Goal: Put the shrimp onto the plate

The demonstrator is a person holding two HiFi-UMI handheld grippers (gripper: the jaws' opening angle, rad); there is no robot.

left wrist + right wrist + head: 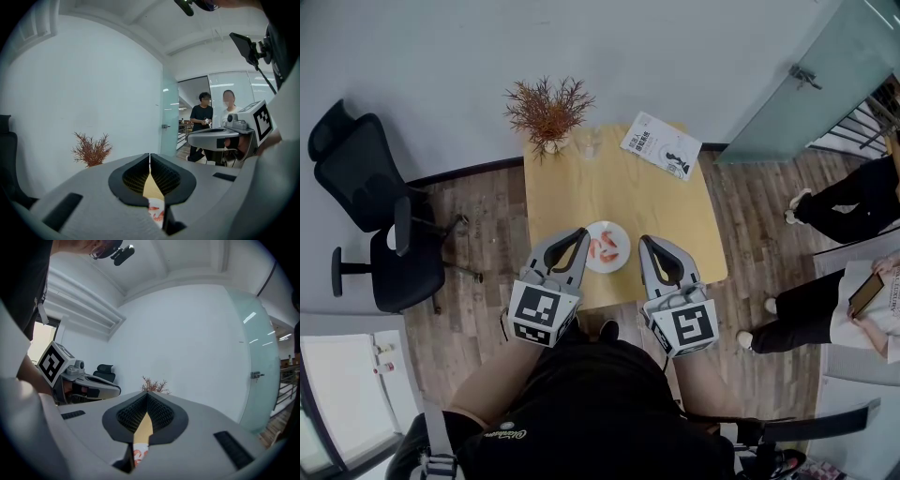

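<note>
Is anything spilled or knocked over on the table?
Nothing stands out. The orange shrimp lie on the round white plate, the dried reddish plant stands upright, and the white booklet lies flat.

Plate (pixel 620 233) on tabletop (pixel 619 192), by near edge, about centre; shrimp (pixel 604 247) on plate. Left hand-held gripper (pixel 581 233) just left of plate, right hand-held gripper (pixel 644 241) just right. Dried plant (pixel 548 111) at far left corner, booklet (pixel 661 145) at far right. Office chair (pixel 370 216) on floor, left of tabletop.
</note>
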